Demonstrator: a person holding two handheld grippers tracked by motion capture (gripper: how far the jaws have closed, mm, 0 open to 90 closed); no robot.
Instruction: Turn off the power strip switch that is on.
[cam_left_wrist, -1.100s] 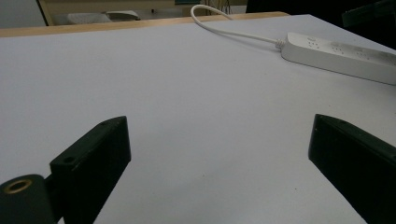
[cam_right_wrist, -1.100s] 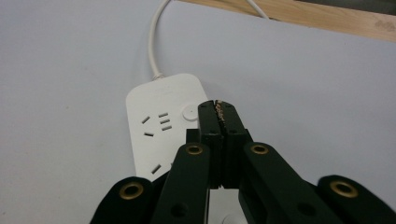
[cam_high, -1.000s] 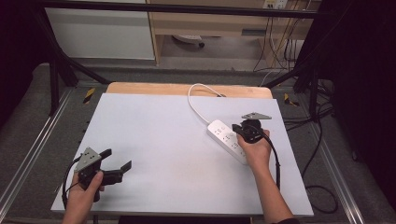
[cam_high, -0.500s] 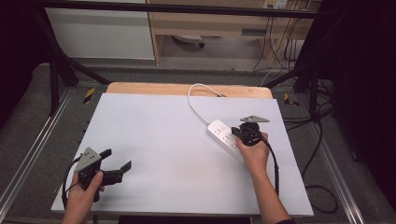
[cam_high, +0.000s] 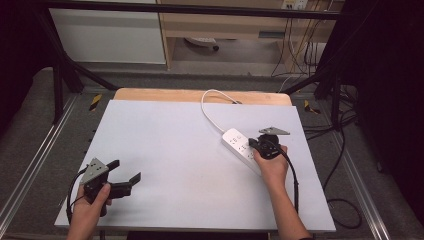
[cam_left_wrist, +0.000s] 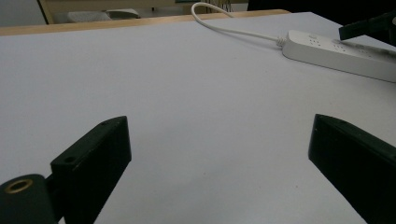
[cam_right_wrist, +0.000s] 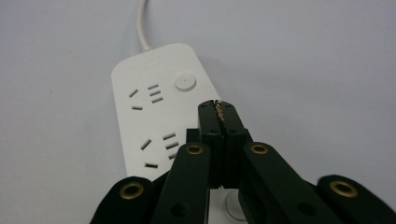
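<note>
- The table (cam_high: 165, 150), with its pale grey top and a strip of bare wood along the far edge, takes up most of the high view; a person's two forearms reach onto it from the near side.
- A white power strip (cam_high: 244, 150) lies flat on the right half of the table, angled, with its white cord (cam_high: 210, 107) looping off toward the far edge.
- The right gripper (cam_high: 255, 145) hangs right over the near part of the strip, and the hand hides that end of it from above.
- The left gripper (cam_high: 126, 176) sits low at the near left corner, well apart from the strip.
- The right gripper view gives what the high view cannot: the jaws pressed together with nothing between them, their tips over the strip's face just beside the round button (cam_right_wrist: 185, 83), and two socket groups plain to see. Whether the tips touch the plastic, I cannot tell.
- The left gripper view shows its two jaws spread wide with only bare table between them, and the strip (cam_left_wrist: 343, 53) seen side-on in the distance with the other gripper's dark tip (cam_left_wrist: 369, 25) above it.
- Against a second ago, the right hand has crept a little toward the cord end of the strip; the left gripper and the strip itself have not shifted.
</note>
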